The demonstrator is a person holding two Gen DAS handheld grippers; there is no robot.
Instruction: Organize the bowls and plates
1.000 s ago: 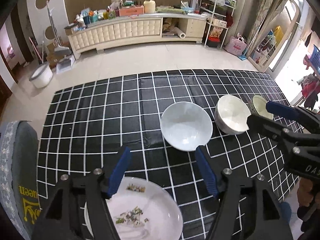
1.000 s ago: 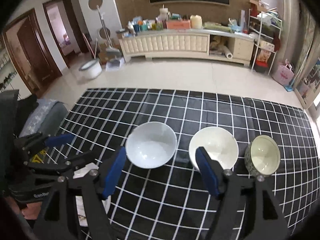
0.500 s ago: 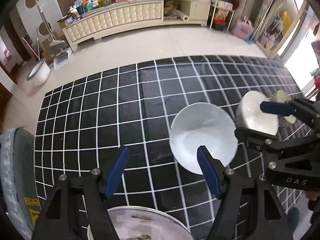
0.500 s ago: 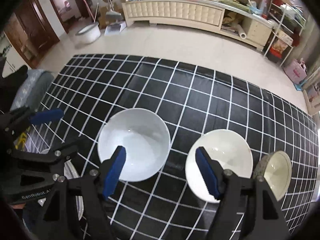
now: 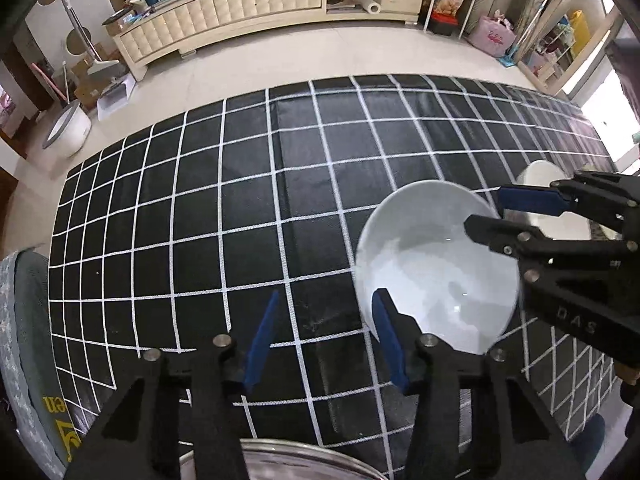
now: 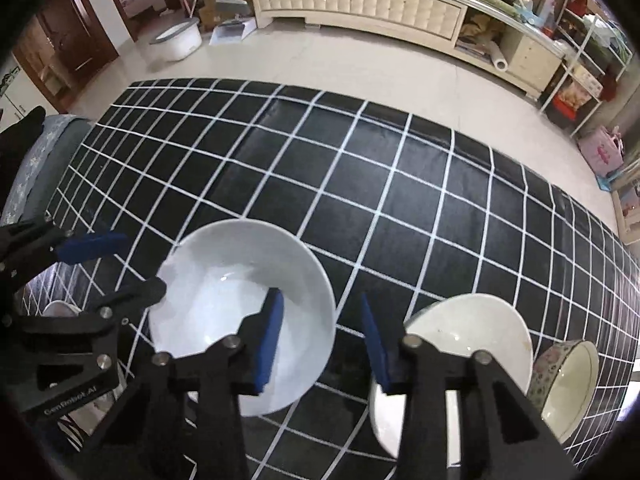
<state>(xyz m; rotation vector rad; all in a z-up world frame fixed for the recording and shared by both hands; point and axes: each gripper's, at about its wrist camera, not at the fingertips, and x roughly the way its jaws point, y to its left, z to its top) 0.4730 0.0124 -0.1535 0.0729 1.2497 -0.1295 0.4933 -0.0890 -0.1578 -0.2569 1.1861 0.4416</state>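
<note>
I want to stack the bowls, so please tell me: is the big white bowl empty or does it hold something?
Empty. The white bowl shows only its bare glossy inside.

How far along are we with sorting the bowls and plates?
Nothing looks stacked yet. Both sets of jaws are closing astride opposite sides of the wide white bowl's rim. The cream bowl, the floral-patterned bowl and the plate sit separately on the checked tablecloth.

It is a home living room: a long cream cabinet [image 5: 256,4] full of things stands far ahead, with a tiled floor [image 6: 360,68] and a mop [image 5: 86,50].
</note>
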